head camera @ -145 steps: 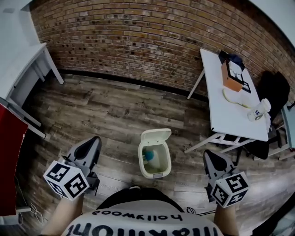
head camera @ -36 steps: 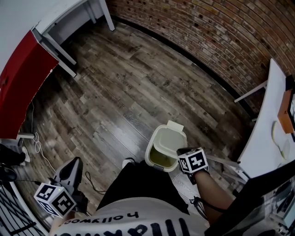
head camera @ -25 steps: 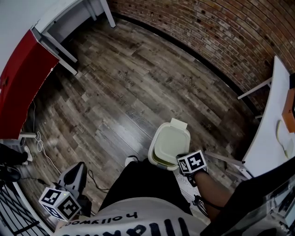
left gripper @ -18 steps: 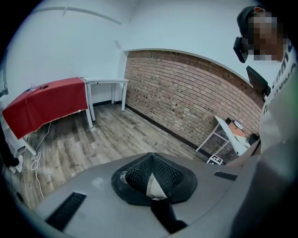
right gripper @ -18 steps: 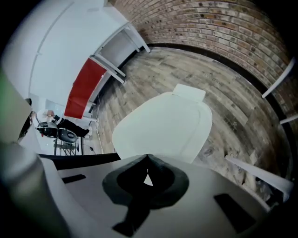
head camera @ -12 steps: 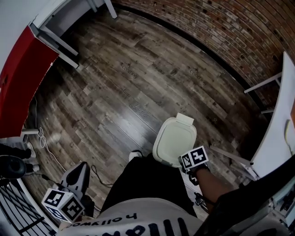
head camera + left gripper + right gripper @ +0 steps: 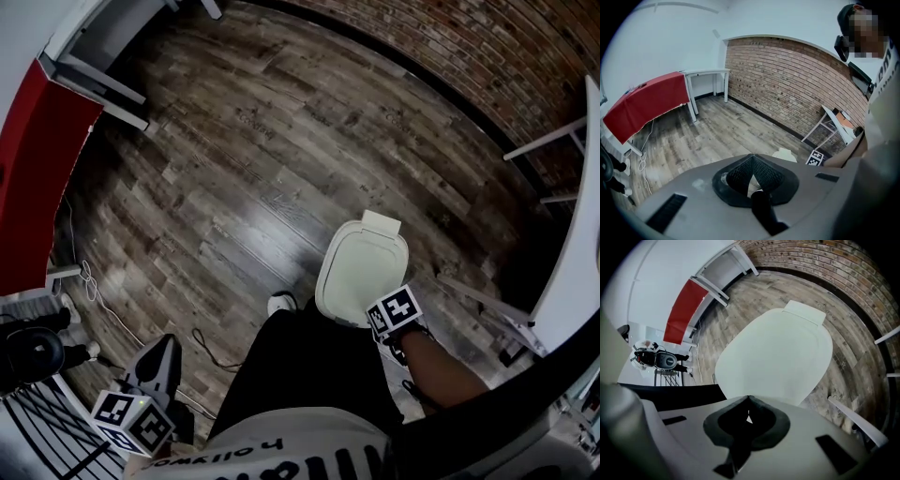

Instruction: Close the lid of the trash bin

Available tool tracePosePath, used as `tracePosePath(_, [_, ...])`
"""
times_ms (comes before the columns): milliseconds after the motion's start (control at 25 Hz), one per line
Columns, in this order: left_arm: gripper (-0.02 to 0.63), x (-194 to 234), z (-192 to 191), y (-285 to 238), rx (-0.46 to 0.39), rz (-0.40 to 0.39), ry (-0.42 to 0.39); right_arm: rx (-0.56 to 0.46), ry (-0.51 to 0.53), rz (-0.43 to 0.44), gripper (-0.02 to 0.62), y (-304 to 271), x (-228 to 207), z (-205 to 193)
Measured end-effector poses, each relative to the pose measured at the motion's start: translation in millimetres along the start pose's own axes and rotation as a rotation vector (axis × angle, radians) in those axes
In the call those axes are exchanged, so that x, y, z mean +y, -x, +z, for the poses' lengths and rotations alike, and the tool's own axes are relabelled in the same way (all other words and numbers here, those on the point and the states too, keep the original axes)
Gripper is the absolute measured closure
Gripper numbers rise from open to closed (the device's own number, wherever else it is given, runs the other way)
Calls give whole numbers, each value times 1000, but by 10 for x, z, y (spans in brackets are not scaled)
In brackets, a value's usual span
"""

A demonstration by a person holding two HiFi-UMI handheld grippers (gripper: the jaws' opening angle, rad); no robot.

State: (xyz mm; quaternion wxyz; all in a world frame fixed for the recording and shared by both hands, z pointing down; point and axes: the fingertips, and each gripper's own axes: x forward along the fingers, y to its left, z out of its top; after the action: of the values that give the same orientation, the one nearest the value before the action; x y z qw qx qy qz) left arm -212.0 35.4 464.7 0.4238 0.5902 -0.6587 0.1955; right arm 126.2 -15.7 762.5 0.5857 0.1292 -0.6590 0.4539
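The cream trash bin [image 7: 361, 272] stands on the wood floor with its lid [image 7: 778, 355] lying flat over the opening; the inside is hidden. My right gripper [image 7: 749, 400] hovers just above the lid's near edge, jaws shut with nothing between them. Its marker cube [image 7: 394, 312] sits at the bin's near right rim in the head view. My left gripper [image 7: 161, 358] hangs low at the left, far from the bin, also shut and holding nothing. In the left gripper view the bin's lid [image 7: 785, 154] peeks over the jaws.
A red-draped table [image 7: 42, 169] stands at the left and a white table [image 7: 572, 281] close to the bin's right. A brick wall [image 7: 487, 47] runs along the back. A cable [image 7: 211, 352] and dark equipment [image 7: 33, 352] lie by my left side.
The lid was upright and open, came down under my right gripper over the last second, and now lies flat. The left gripper stayed low at the left.
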Motion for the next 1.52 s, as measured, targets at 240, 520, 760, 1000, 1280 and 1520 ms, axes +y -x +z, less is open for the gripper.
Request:
tracePosePath(240, [601, -27, -49, -84, 44, -28, -27, -4, -56, 29, 589, -171, -42, -17])
tracePosePath(520, [601, -48, -151, -236, 49, -41, 7, -34, -118, -26, 589, -425, -174, 1])
tracePosePath(760, [601, -164, -213, -250, 65, -64, -56, -93, -127, -52, 589, -460, -182, -6])
tracePosePath(1000, [601, -166, -232, -177, 52, -54, -38, -55, -96, -136, 588, -466, -193, -3])
tracePosePath(1280, [601, -176, -180, -89, 23, -75, -14, -40, -188, -129, 588, -271, -189, -20])
tracePosePath(1520, [601, -331, 95, -99, -21, -164, -39, -189, -296, -139, 589, 366, -186, 21])
